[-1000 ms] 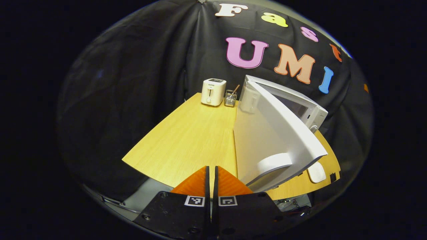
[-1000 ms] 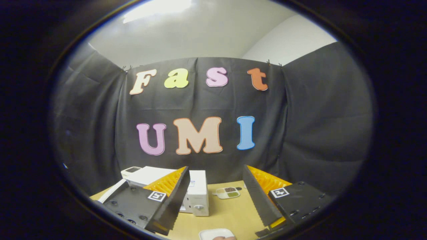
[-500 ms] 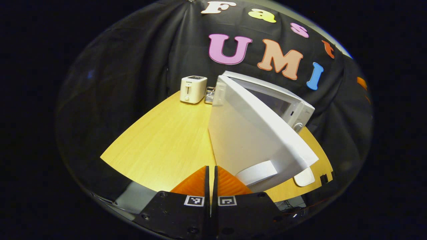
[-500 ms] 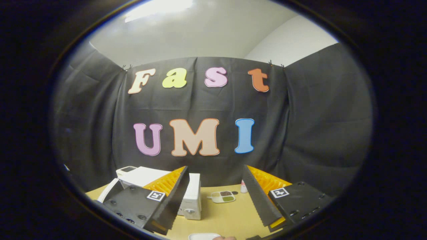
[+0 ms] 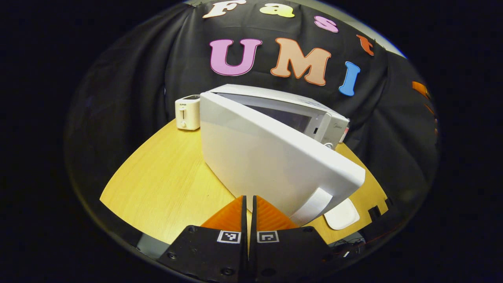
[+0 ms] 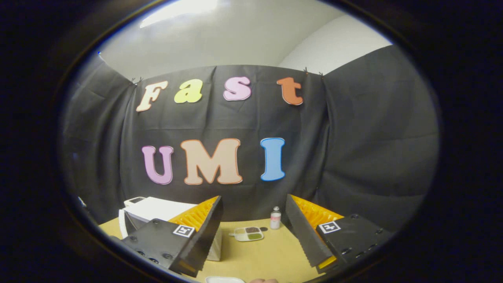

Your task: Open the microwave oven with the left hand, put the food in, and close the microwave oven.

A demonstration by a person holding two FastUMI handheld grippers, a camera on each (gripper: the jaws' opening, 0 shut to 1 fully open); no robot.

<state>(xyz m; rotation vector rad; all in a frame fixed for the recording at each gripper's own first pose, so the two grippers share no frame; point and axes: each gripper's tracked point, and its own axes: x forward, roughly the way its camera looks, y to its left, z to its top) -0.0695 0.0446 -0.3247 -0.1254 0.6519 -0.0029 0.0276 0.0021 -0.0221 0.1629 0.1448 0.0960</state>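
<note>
Left gripper [image 5: 248,204]: fingers are sitting pressed together with nothing between them, hanging over the near edge of the wooden table [image 5: 165,181].
Microwave oven [image 5: 275,114]: it's standing just ahead of the left gripper, a bit to its right.
Door [image 5: 271,161]: it's hanging partly open, with the free edge and its white handle [image 5: 310,206] swinging out close to the left gripper's fingertips, not touching them.
Plate [image 5: 342,214]: a white one is lying on the table past the handle, right of the left gripper; can't tell if any food's on it.
Toaster [image 5: 187,113]: it's sitting far ahead on the left, beside the microwave.
Right gripper [image 6: 254,228]: fingers are spread wide and holding nothing, pointing level over the table.
Small stuff: a little compartment dish [image 6: 247,234] and a small bottle [image 6: 276,218] are sitting ahead between the right gripper's fingers, well beyond them.
</note>
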